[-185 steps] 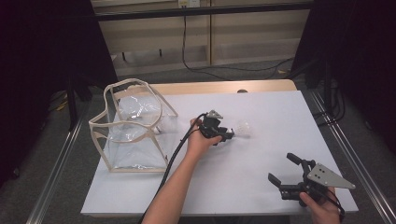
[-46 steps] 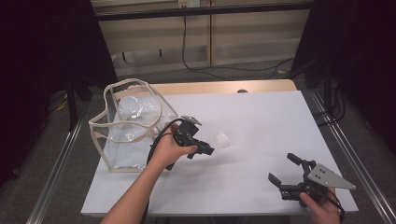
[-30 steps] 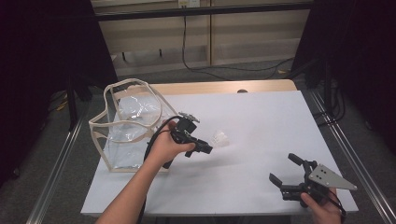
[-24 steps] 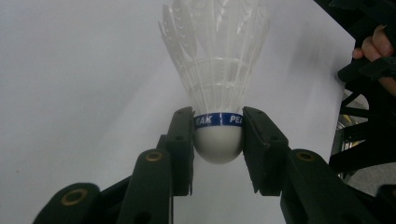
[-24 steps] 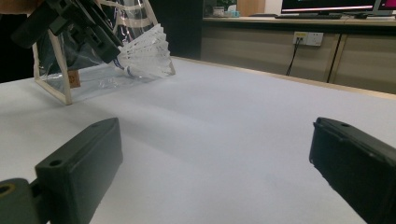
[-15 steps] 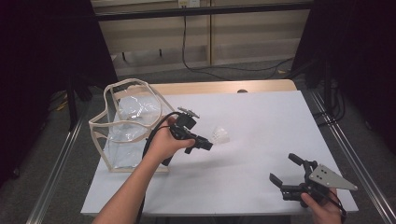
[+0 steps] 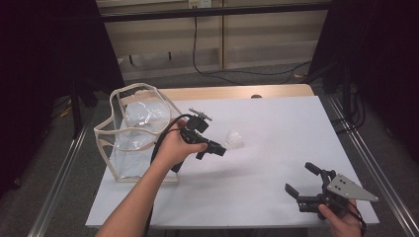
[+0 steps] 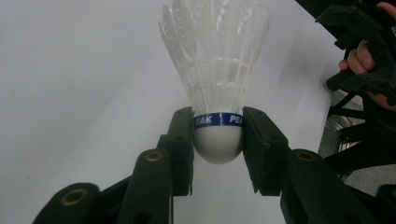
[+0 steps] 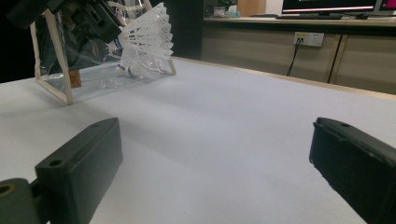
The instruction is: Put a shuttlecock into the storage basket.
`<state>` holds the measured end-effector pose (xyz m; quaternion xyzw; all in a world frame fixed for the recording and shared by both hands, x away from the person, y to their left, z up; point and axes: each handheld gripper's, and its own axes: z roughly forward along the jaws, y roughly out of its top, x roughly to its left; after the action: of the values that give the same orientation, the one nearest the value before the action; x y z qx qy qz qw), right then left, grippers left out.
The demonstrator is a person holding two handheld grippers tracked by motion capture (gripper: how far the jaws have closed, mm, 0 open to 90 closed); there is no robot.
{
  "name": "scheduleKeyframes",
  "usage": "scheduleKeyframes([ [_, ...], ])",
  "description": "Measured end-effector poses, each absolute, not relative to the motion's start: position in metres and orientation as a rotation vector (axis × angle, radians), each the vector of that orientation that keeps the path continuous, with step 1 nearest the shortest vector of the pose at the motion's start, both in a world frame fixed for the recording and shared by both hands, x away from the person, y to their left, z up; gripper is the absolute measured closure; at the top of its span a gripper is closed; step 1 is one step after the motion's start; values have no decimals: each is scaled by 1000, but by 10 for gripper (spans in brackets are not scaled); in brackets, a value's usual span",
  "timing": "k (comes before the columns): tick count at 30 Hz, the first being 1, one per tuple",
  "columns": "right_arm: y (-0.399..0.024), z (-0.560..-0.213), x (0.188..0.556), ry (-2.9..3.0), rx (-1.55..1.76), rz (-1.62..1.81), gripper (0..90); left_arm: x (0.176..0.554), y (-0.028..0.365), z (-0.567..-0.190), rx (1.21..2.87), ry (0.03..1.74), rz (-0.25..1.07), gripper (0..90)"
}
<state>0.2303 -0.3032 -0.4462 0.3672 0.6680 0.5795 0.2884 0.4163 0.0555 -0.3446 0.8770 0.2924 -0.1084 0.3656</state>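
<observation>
At frame centre of the high view, your left gripper (image 7: pixel 223 149) clamps the shuttlecock (image 8: pixel 216 88) by its firm cork base, so spare the light, fragile feathers, while your right gripper (image 7: pixel 301 178) rests open at lower right.

Left gripper (image 8: pixel 218 140) fingers (image 8: pixel 183 135) clamp white shuttlecock (image 8: pixel 215 70) at cork base, blue band, feathers pointing away, above white counter (image 8: pixel 70 93).

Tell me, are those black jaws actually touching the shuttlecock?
Touching. The left gripper view shows the left gripper with both pads pressed against the shuttlecock at its white cork base, no gap either side.
</observation>
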Motion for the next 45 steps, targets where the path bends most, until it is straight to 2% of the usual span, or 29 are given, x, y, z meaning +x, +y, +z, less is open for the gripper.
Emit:
scheduleKeyframes([
  [45, -303, -446, 230, 1787, 970, 1544, 24, 420, 61, -301, 2257, 773, -277, 653],
])
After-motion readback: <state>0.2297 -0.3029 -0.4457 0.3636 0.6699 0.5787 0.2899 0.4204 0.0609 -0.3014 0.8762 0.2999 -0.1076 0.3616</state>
